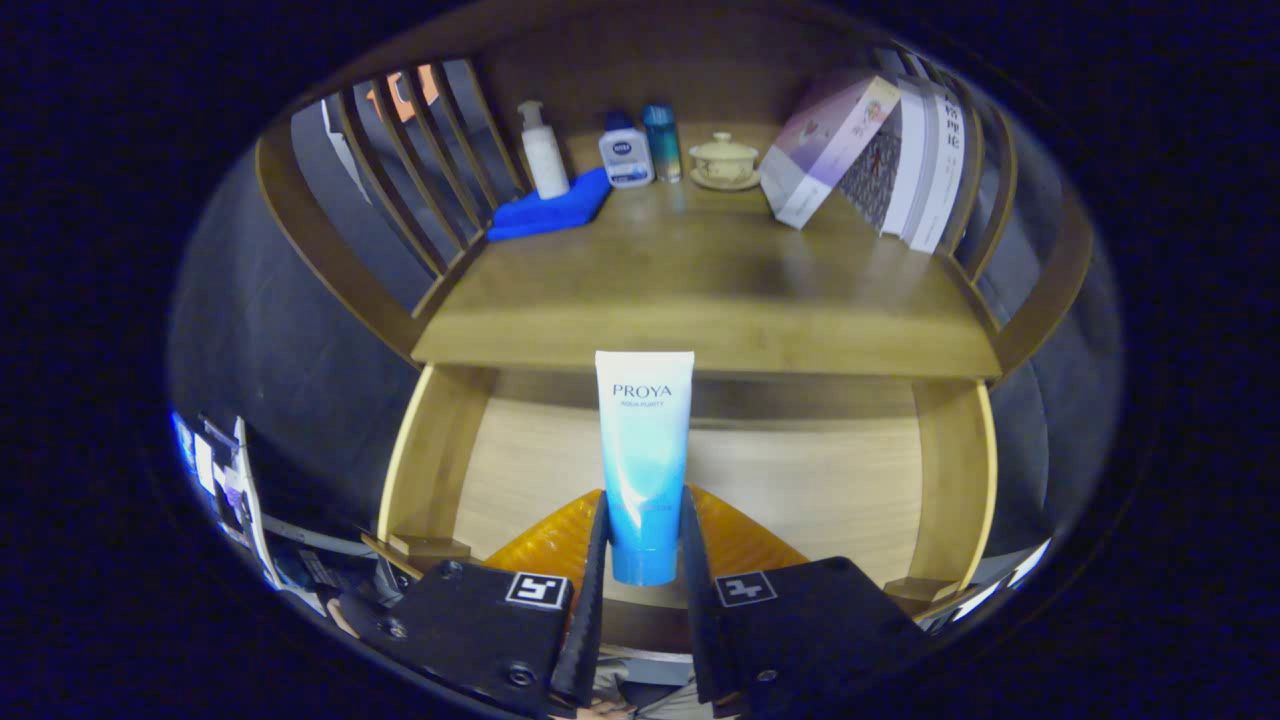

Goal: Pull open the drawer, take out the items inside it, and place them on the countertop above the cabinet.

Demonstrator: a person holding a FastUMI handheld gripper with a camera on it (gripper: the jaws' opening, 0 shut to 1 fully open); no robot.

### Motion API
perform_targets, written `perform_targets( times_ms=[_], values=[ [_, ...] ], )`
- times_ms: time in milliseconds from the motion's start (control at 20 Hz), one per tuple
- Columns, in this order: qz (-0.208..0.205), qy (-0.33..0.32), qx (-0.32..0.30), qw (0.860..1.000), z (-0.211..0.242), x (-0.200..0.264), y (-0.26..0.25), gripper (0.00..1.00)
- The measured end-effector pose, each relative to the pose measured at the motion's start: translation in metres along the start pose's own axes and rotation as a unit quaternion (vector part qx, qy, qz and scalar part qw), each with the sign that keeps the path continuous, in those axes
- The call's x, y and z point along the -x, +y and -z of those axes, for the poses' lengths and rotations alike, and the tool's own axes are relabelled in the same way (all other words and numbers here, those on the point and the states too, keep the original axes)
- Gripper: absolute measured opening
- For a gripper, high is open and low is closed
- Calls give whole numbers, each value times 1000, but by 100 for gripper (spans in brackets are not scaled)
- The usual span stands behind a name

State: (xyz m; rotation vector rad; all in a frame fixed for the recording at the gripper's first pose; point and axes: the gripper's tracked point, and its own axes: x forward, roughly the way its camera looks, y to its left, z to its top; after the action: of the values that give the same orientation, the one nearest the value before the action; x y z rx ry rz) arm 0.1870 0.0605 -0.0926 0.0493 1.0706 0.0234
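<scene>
My gripper [645, 560] clamps both fingers on the cap end of a white-and-blue plastic cosmetic tube [644, 455], held upright above the pulled-open wooden drawer [800, 480], whose visible bottom looks bare. What remains, I judge, is setting the tube on the brown wooden countertop [700, 290] just ahead, before the bottles and books

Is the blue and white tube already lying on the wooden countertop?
No, the blue and white tube stands clamped between the gripper fingers, above the open drawer.
</scene>
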Motion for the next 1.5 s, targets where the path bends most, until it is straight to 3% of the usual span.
perform_targets(
  times_ms=[300, 850, 1200, 1500],
  values=[
    [-4, -44, -4, 999, -51, 15, 4, 40],
    [41, -62, -20, 997, -127, -59, -18, 40],
    [53, -67, -40, 996, -138, -103, -24, 40],
    [57, -114, -36, 991, -140, -79, -25, 51]
  ],
)
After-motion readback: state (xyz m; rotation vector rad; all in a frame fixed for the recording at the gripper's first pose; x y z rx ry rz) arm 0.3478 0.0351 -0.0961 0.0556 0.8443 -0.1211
